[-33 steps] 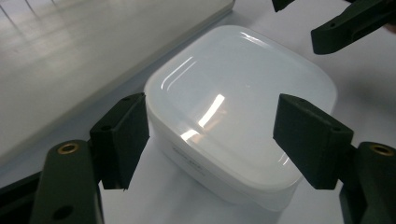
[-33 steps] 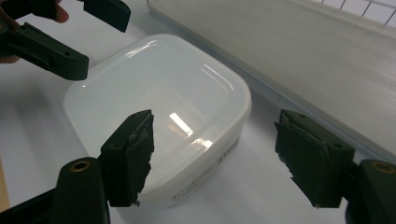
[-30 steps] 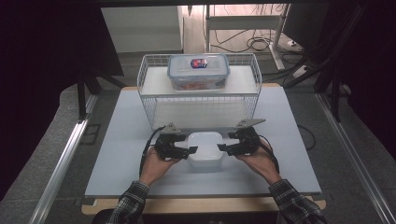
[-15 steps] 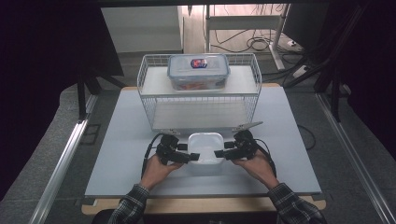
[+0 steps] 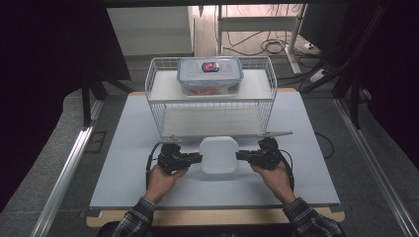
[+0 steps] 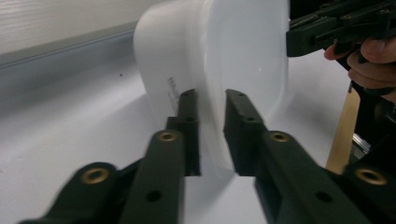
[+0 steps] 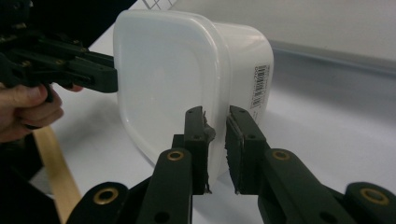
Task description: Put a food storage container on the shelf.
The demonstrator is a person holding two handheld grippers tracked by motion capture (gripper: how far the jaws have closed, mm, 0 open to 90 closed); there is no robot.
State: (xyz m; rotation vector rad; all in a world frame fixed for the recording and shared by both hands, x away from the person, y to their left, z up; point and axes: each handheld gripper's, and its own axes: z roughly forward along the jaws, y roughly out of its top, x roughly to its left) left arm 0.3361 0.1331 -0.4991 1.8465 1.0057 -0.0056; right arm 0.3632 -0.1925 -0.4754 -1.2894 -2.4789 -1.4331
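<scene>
tub (image 5: 218, 154) nearer rack (image 5: 212, 98) than before, both tools seemingly clamped level on rim

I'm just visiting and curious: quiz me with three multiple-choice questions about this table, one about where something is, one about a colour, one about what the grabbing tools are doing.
1. Where is the clear lidded box?
A. on the rack's top shelf
B. on the floor
C. in a hand

2. What colour is the tub between the hands?
A. red
B. white
C. black

3. What are the left gripper and right gripper doing?
A. lying on the table unused
B. hanging wide open
C. pinching the tub's rim

Answers:
A, it sits on the wire rack.
B, it looks white in each view.
C, each pair of fingers has just closed on the rim from opposite sides.
</scene>
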